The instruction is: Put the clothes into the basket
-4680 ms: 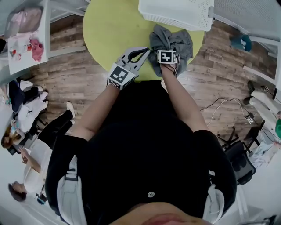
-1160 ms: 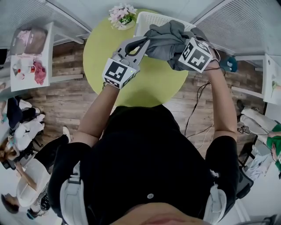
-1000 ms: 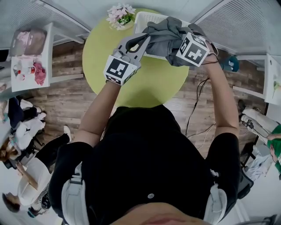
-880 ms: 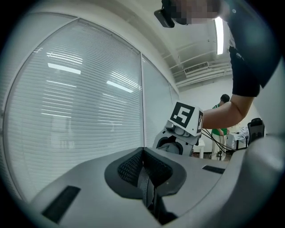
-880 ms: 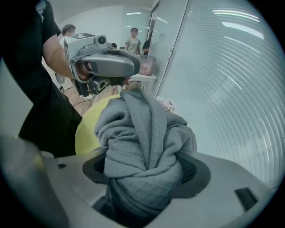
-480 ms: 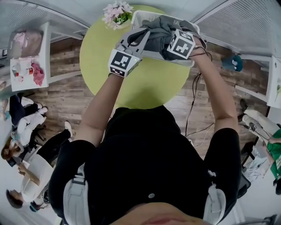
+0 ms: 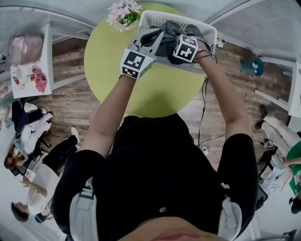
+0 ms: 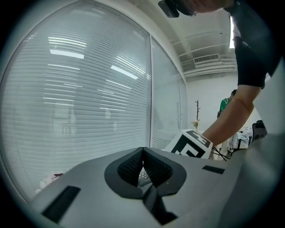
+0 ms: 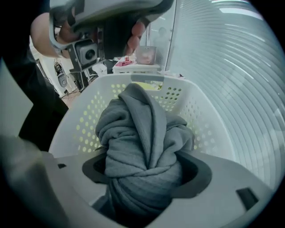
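A bunched grey garment [image 9: 142, 147] hangs between both grippers over the white perforated basket [image 9: 187, 89]. My right gripper [image 9: 144, 171] is shut on the thick twisted wad, which bulges out past its jaws and points down into the basket. In the head view the garment [image 7: 167, 37] sits above the basket [image 7: 207, 28] at the far side of the round yellow-green table [image 7: 141, 89]. My left gripper [image 7: 157, 34] pinches the garment's left edge. Its jaws [image 8: 143, 153] meet at the tips, with a thin fold of cloth showing between the pads.
A pot of flowers [image 7: 123, 12] stands on the table just left of the basket. A white side table [image 7: 28, 52] with pink items is at the left, and people [image 7: 28, 160] sit below it. A cable [image 7: 207, 127] lies on the wooden floor. Glass walls with blinds [image 8: 80, 102] stand close behind.
Both grippers have carried the garment from the table's near edge up and away, and it now hangs over the basket. In the last second they moved farther over it.
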Action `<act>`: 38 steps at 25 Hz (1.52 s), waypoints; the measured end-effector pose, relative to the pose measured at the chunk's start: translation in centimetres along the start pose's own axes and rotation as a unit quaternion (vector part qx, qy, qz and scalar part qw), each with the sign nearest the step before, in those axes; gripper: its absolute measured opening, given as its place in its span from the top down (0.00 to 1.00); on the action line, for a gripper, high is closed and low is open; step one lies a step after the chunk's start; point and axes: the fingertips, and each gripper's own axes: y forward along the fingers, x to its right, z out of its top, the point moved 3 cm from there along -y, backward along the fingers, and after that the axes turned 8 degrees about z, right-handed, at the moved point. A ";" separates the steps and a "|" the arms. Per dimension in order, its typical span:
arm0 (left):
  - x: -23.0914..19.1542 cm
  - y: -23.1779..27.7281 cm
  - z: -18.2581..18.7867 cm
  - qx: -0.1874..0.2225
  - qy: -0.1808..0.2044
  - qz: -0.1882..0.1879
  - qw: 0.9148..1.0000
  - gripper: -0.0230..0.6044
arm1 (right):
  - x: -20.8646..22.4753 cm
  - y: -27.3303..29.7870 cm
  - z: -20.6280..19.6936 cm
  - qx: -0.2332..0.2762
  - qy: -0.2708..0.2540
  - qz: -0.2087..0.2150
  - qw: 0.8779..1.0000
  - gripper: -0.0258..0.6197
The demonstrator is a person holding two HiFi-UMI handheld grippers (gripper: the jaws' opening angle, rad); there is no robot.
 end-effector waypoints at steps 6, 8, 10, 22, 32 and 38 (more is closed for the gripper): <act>0.2 0.9 -1.5 -0.026 0.015 -0.005 1.000 0.95 | -0.1 4.2 -1.9 -0.006 0.001 0.015 1.000 0.41; 0.1 1.0 -1.9 -0.029 0.015 -0.005 0.999 0.95 | -0.3 5.2 -2.1 -0.012 -0.005 0.016 1.000 0.41; 0.1 1.2 -2.2 -0.031 0.014 -0.006 0.999 0.95 | -0.4 6.2 -2.4 -0.021 -0.008 0.021 1.000 0.40; 0.6 1.4 -2.9 -0.037 0.027 -0.015 0.999 0.95 | -1.0 9.0 -3.8 -0.039 0.011 0.035 0.999 0.32; 0.7 -0.3 -1.6 -0.029 0.035 -0.018 0.999 0.95 | -0.4 1.7 -2.1 0.002 0.011 0.021 1.000 0.32; 1.2 -2.4 0.8 -0.006 0.042 -0.021 0.999 0.95 | -1.6 -5.0 0.4 0.031 0.002 0.000 1.000 0.32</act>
